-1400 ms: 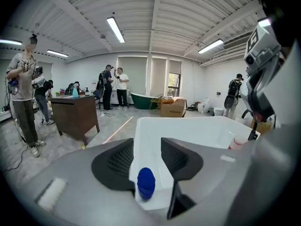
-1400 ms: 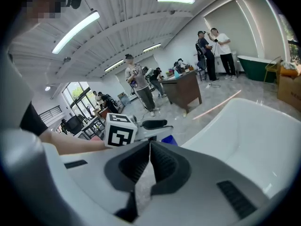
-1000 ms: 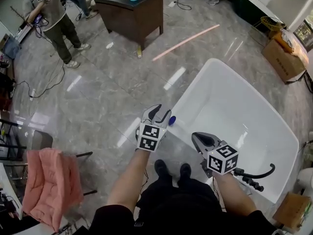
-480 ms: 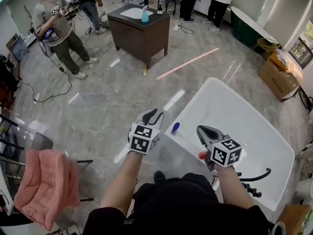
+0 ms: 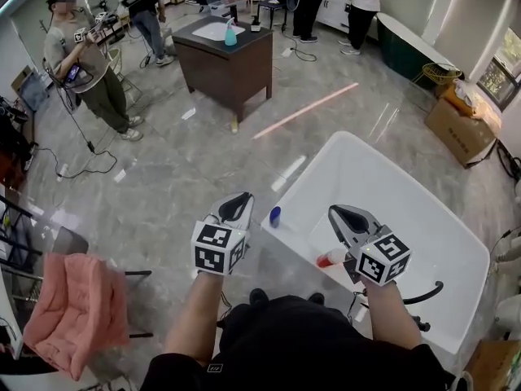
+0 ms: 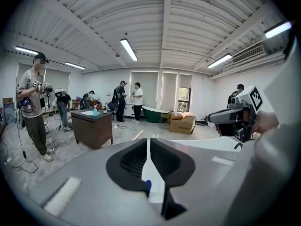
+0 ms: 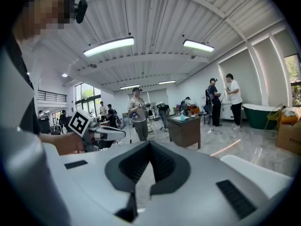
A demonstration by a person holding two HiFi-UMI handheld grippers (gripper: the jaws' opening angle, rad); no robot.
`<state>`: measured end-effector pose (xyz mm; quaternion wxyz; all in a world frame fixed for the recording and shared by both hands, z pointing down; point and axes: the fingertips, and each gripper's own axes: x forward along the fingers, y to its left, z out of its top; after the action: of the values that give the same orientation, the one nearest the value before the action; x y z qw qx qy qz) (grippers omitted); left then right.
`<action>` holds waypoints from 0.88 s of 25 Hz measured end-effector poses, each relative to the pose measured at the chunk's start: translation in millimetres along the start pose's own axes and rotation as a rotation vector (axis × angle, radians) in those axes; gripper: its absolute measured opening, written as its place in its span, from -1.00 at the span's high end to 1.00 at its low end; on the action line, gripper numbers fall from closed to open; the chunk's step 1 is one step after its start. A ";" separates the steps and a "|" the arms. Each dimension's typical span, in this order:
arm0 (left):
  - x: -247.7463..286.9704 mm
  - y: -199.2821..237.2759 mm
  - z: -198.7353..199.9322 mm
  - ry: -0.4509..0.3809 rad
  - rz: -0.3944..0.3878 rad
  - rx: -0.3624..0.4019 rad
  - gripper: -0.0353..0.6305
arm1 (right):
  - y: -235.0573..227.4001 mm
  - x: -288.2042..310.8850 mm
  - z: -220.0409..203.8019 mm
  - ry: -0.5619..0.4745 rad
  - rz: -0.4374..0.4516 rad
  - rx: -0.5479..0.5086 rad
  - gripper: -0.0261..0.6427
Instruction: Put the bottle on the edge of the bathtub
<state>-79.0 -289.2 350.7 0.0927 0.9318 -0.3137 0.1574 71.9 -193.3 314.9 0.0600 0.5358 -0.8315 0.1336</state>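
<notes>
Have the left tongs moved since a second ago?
Yes. The left tongs have pulled back from the blue bottle on the bathtub edge, toward the person; their jaws are closing on nothing.

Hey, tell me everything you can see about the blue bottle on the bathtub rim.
The blue bottle is small and solid blue, probably plastic; it is too small in view to make out a cap or label. It appears to stand upright on the rim of the white bathtub, near its left corner in the head view. Only the rim touches it.
</notes>
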 end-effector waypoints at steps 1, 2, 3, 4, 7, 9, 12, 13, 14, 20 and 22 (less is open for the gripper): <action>2.9 -10.5 6.5 -0.013 -0.011 0.004 0.82 | -7.8 -11.8 4.8 -0.018 -0.004 -0.006 0.89; 6.1 -21.8 13.2 -0.026 -0.029 0.004 0.86 | -15.7 -23.8 8.9 -0.034 -0.008 -0.010 0.89; 9.2 -32.6 20.0 -0.040 -0.046 0.001 0.86 | -23.2 -35.8 11.5 -0.047 -0.011 -0.014 0.89; 11.8 -42.0 26.7 -0.057 -0.055 -0.006 0.86 | -30.5 -47.1 12.3 -0.054 -0.014 -0.020 0.89; 19.1 -59.3 42.0 -0.108 -0.042 -0.031 0.86 | -52.9 -73.5 9.8 -0.063 -0.025 -0.030 0.89; 26.7 -65.1 43.7 -0.106 -0.024 -0.037 0.86 | -65.5 -84.5 8.3 -0.072 -0.029 -0.019 0.89; 36.9 -72.0 39.0 -0.084 -0.008 -0.048 0.86 | -75.8 -94.5 7.4 -0.082 -0.025 -0.002 0.89; 39.4 -74.0 38.4 -0.080 -0.005 -0.052 0.86 | -78.2 -96.4 7.7 -0.086 -0.021 0.000 0.89; 41.5 -76.1 38.0 -0.077 -0.001 -0.051 0.86 | -80.6 -98.1 7.7 -0.090 -0.018 0.003 0.89; 48.8 -92.9 34.9 -0.053 0.005 -0.024 0.86 | -87.1 -109.1 11.1 -0.116 -0.002 0.016 0.89; 48.9 -93.2 33.4 -0.047 0.010 -0.030 0.86 | -84.3 -107.4 15.5 -0.122 0.010 0.006 0.89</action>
<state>22.9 -252.1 329.8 0.0984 0.9321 -0.3229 0.1312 194.0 -136.6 287.3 0.0069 0.5389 -0.8360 0.1035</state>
